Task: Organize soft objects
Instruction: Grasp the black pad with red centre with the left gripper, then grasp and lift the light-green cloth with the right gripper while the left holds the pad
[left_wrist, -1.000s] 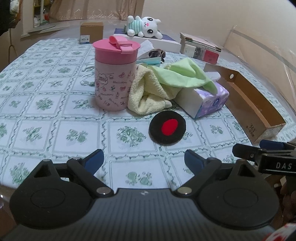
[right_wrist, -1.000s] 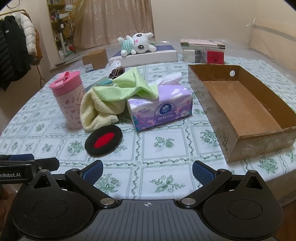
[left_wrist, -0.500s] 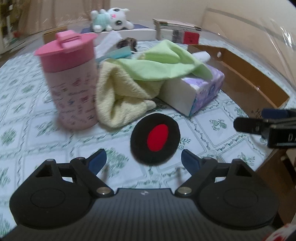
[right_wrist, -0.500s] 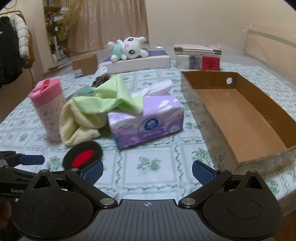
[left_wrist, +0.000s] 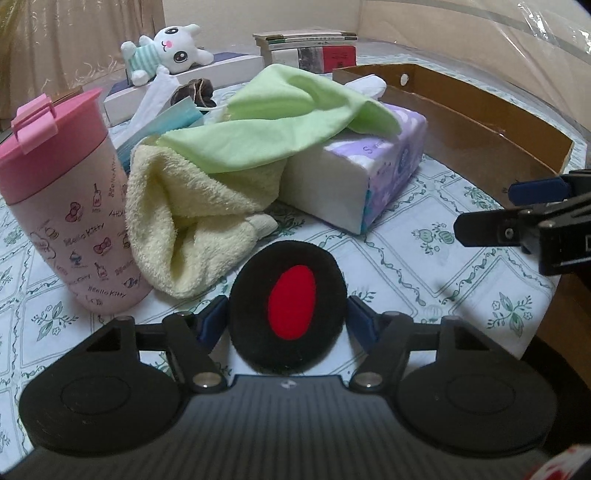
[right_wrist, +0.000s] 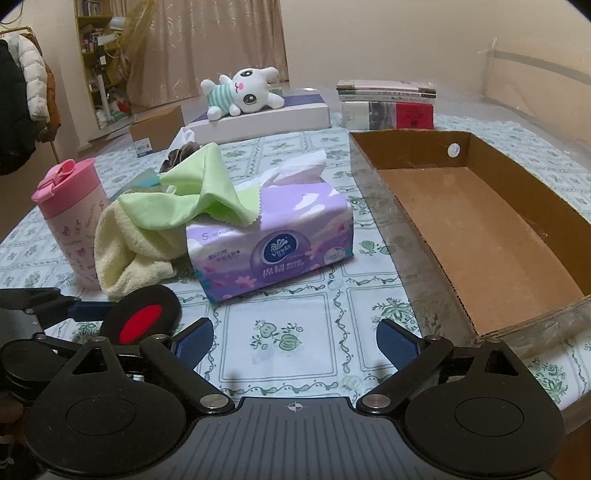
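A black round fuzzy pad with a red centre (left_wrist: 288, 258) lies on the patterned tablecloth near the front edge. My left gripper (left_wrist: 286, 310) is closing on it, and both blue fingertips touch its rim. In the right wrist view the same black pad (right_wrist: 144, 317) sits at the lower left with a left finger (right_wrist: 88, 308) against it. Just behind it lie a yellow towel (left_wrist: 177, 229) and a green cloth (left_wrist: 273, 122) draped onto a purple tissue pack (left_wrist: 369, 173). My right gripper (right_wrist: 295, 332) hovers over bare tablecloth, wide but closing slightly, with nothing between its jaws.
A pink lidded cup (left_wrist: 62, 206) stands left of the towel. A brown cardboard tray (right_wrist: 480, 229) lies at the right with nothing in it. At the back lie a white plush toy (right_wrist: 243, 92) on a flat box, stacked books (right_wrist: 388, 105) and a small carton (right_wrist: 157, 129).
My left gripper moved forward and down to the black pad, rolled, and narrowed its jaws around it. The right gripper came slightly closer to the table.
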